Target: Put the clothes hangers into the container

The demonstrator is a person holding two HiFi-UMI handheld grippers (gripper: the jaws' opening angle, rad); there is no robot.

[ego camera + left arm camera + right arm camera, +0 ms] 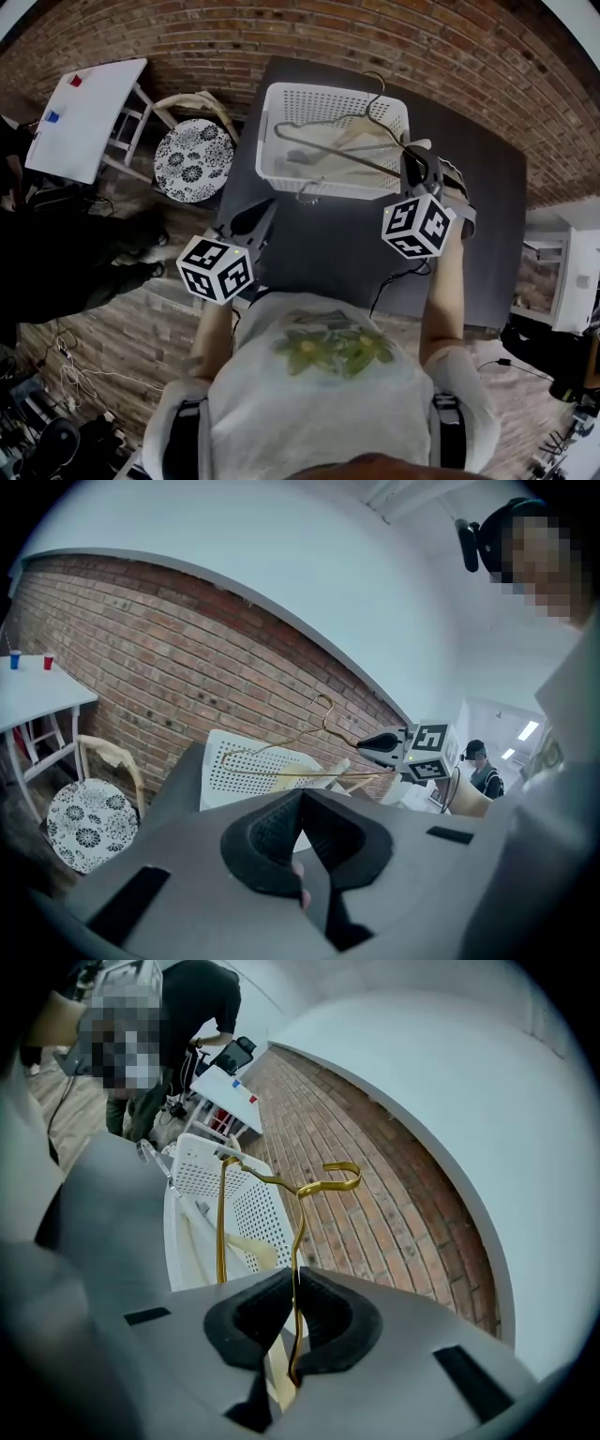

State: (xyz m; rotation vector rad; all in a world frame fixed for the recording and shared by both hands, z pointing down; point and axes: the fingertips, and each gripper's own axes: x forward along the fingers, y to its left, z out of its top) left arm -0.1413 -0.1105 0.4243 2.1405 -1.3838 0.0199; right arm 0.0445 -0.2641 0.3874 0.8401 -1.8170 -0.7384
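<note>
Golden wire hanger [299, 1222] is pinched by the closed right gripper [294, 1283] above the far white container [323, 185], likely for lowering in; left gripper [302, 810] rests near, clenched, empty

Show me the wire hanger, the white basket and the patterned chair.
wire hanger [299, 1215], right gripper view, on its neck below the hook.
white basket [328, 186], head view, on its near wall.
patterned chair [193, 159], head view, on the seat.
</note>
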